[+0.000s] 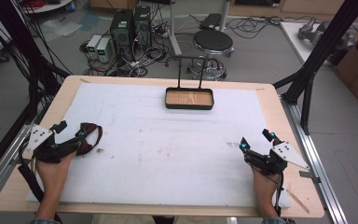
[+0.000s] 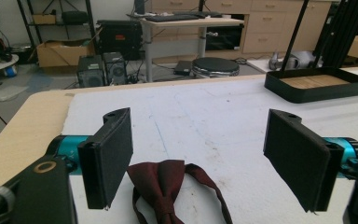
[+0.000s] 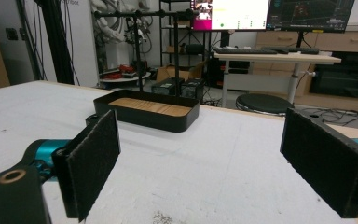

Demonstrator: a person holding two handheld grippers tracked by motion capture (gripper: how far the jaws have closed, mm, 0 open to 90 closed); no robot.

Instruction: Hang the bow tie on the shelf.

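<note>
One dark red bow tie (image 2: 168,189) lying flat on the white mat (image 1: 168,154), at the left side of the table (image 1: 279,100), with its strap curling on the mat beside it. Seen in the high view as a brown-red shape (image 1: 91,136) right at the tips of the left gripper (image 1: 72,133). In the left gripper view, placed low between the two black jaws, closer to the jaw on the left of that view; whether it touches that jaw, not possible to tell. Left gripper (image 2: 205,154) wide open, nothing clamped, held by one hand (image 1: 53,170) near the left edge of the mat. Right gripper (image 1: 256,140) also wide open and holding nothing, held by the other hand (image 1: 263,186) at the right side of the mat, well apart from the bow tie. In the right gripper view, its two padded jaws (image 3: 214,163) spread far, with bare mat between them. One container only: a shallow black tray (image 1: 189,106) with a wooden floor, at the far middle of the mat, well apart from both grippers. Nothing inside the tray, only the wood bottom visible. One thin black stand (image 1: 189,70) with a top bar rising from its back. Counted: one bow tie, one tray, two grippers, two hands. Beyond the table, one round black stool (image 1: 213,42) and several computer boxes (image 1: 130,28) on the floor.
</note>
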